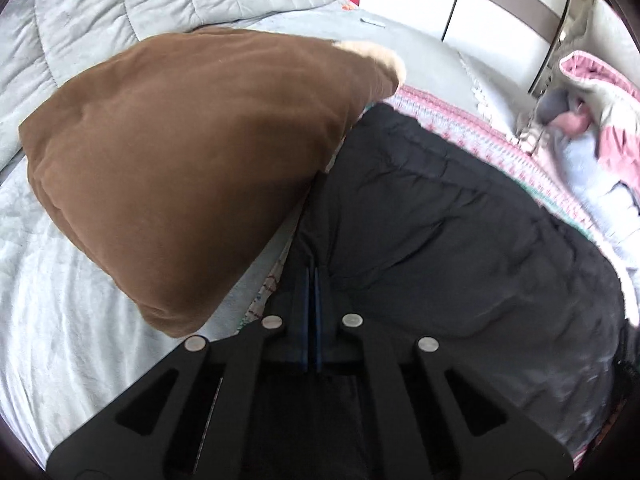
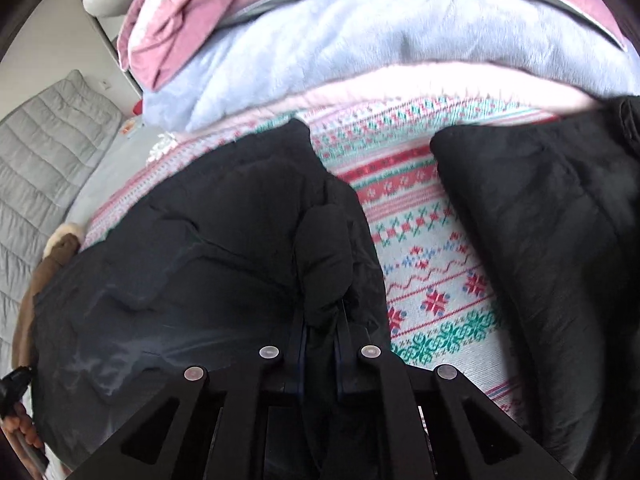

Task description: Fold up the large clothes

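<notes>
The black padded jacket (image 1: 460, 240) lies spread in front of both grippers, on a knitted blanket (image 2: 432, 248) with red, green and pink patterns. In the left wrist view, the left gripper (image 1: 312, 280) has its two fingers pressed together with almost no gap, and a thin edge of the black jacket sits between them, so it is clamped on the jacket's edge. The jacket spreads ahead and to the right of this tool.

To the left of the left gripper and just beside the jacket there is a brown garment (image 1: 180, 168), folded into a thick bundle, with a cream fleece trim (image 1: 376, 56) at its far end. It rests on a grey bed cover (image 1: 60, 300). Further ahead a grey quilted duvet (image 1: 160, 0) is bunched up.

In the right wrist view, the right gripper (image 2: 322, 320) holds a puffy fold of the black jacket between its fingers; the fingers stand a little apart because the thick fabric fills the gap. The main body of the jacket lies to the left of this tool. Another black part (image 2: 552, 272) lies to the right, with the patterned blanket visible between the two; I cannot tell whether it is the same garment.

Ahead of the right gripper a pile of soft textiles rises: a light blue fleece (image 2: 360, 48) and a pink velvet piece (image 2: 240, 0) above it.
</notes>
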Demonstrator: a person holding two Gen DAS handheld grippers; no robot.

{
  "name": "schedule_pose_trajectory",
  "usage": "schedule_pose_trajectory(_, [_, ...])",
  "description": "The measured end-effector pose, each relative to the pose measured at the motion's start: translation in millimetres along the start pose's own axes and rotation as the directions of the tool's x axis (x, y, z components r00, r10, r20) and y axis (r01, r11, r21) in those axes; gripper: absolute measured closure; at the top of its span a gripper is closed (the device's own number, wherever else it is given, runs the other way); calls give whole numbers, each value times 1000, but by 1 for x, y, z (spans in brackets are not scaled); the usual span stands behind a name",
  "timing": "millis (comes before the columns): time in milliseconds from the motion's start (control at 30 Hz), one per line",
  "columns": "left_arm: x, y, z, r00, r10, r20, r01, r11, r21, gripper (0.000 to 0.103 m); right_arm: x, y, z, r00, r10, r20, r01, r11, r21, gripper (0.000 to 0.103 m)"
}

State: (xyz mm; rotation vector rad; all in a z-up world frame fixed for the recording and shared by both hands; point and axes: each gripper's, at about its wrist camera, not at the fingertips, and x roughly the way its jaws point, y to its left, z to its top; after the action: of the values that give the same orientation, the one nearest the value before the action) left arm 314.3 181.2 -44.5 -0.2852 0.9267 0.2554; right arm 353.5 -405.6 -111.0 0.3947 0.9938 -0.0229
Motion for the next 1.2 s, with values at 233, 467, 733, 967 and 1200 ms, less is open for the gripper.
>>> schedule_pose_trajectory(233, [-9,10,1,1000,-12,-6,11,999,-33,96,-7,-2,-4,1000,6,-9,-6,1000,9,84])
schedule_pose_trajectory(467, [-59,22,-4,996,-48,70,55,993,-105,77,-76,-22,-28,993,105,60,-113,982,151,39])
schedule_pose_trajectory(733, [-93,-66,-47,978,-199,58,187,968,167,64,-107,0,-70,976,218,6,-217,973,84,39])
schedule_pose_trajectory(967, [-96,-139,-102,957,-286,-39,280,886,369,63,-92,28,-92,950,288,-116,-288,957,24,39])
schedule_pose_trajectory(1200, [-100,-163,-126,941,-335,-50,324,848,420,63,-96,0,-86,950,303,-75,-294,949,111,39])
